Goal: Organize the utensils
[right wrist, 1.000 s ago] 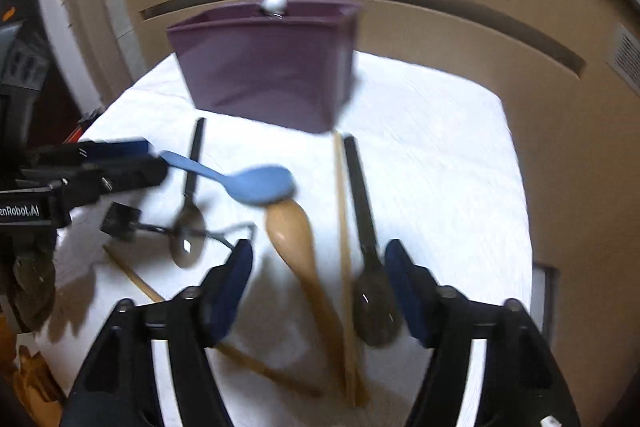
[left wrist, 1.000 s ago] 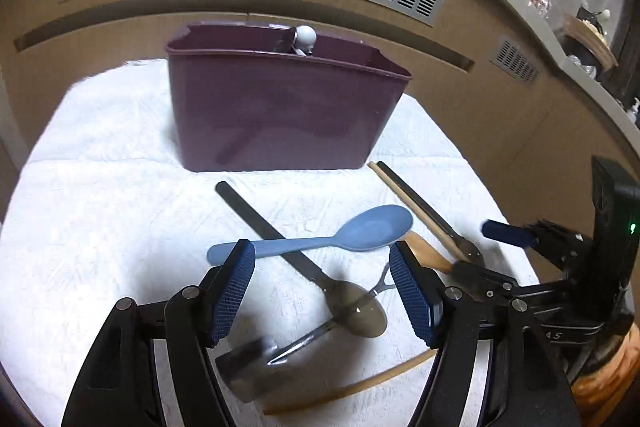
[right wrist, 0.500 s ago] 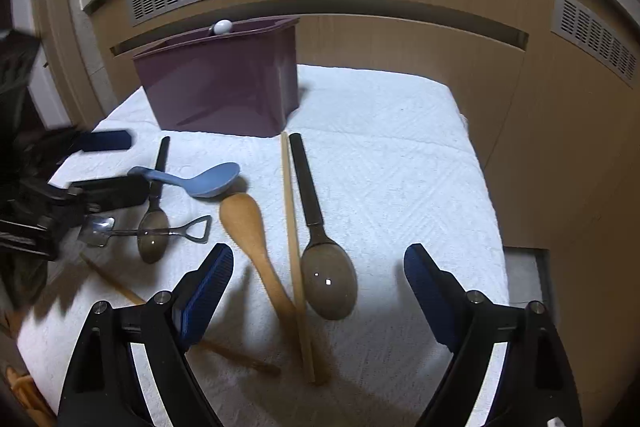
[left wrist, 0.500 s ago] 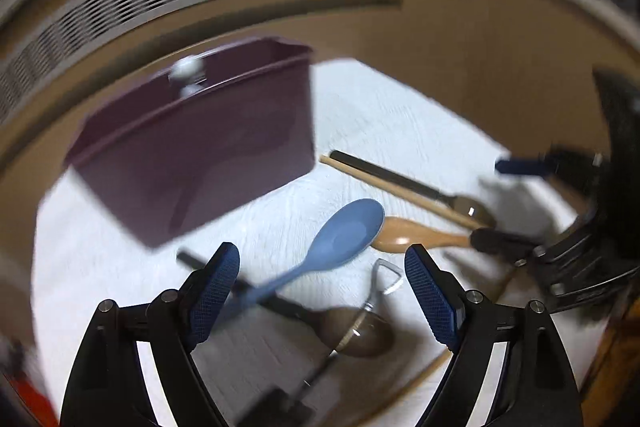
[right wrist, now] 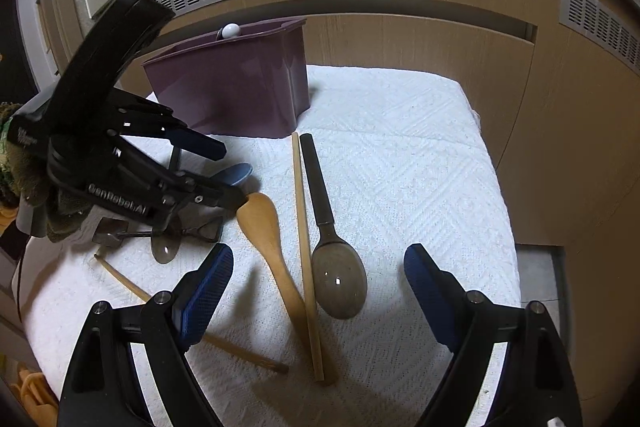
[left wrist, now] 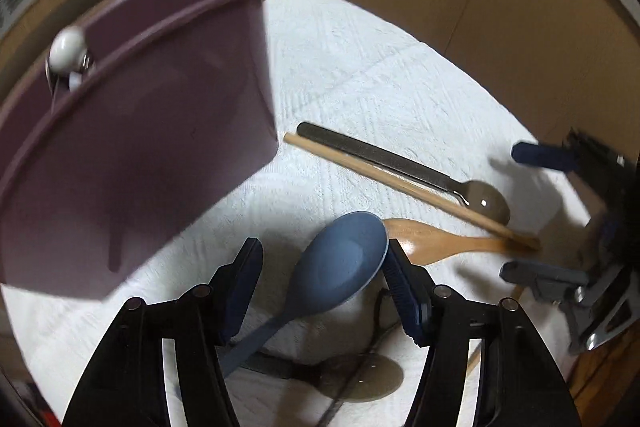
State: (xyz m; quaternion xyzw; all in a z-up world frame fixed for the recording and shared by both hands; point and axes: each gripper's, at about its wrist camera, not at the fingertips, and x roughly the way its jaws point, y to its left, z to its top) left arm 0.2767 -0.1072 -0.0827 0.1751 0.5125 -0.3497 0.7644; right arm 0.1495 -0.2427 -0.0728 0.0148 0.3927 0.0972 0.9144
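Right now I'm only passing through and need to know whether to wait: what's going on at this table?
A person is sorting utensils with a gripper in each hand. The left gripper is closing around the blue spoon, whose bowl sits between its fingers. The right gripper hangs open, empty, above the wooden spoon and dark metal spoon on the white towel. The purple bin already holds one white-tipped item.

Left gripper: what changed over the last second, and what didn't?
The left gripper swung in over the blue spoon, whose bowl now sits between its closing jaws; the right pad touches the bowl's edge, with no firm grip visible. The right gripper opened wider, empty, above the dark metal spoon. The purple bin, wooden spoon and chopstick stayed put.
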